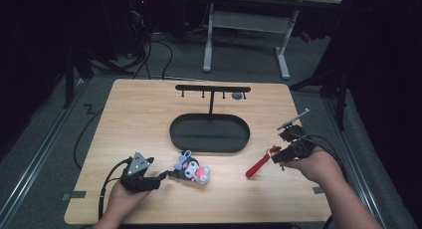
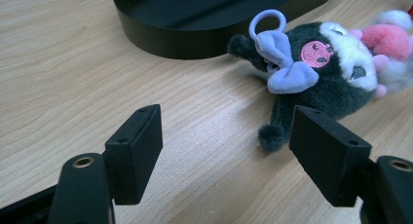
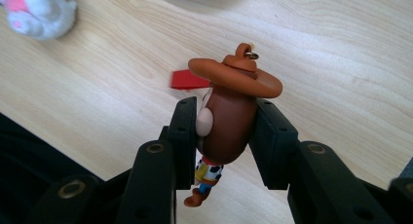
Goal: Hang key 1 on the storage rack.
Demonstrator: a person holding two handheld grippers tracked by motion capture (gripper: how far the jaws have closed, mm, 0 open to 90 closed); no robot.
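Your right gripper (image 3: 221, 131) has its jaws pressed on a small cowboy figure (image 3: 229, 112) with a brown hat. The right gripper view shows its hat ring and little boots, while the high view shows a red strap (image 1: 257, 166) hanging from it above the wooden table (image 1: 139, 114). Your left gripper (image 2: 226, 156) has its jaws spread wide and holds nothing. The plush toy (image 2: 316, 73) lies just ahead of it, beside the black oval tray (image 1: 209, 133). The plush's pink part is cut off at the frame edge. Behind the table, the room is dark, with a white desk frame (image 1: 246, 35) and cables on the floor.
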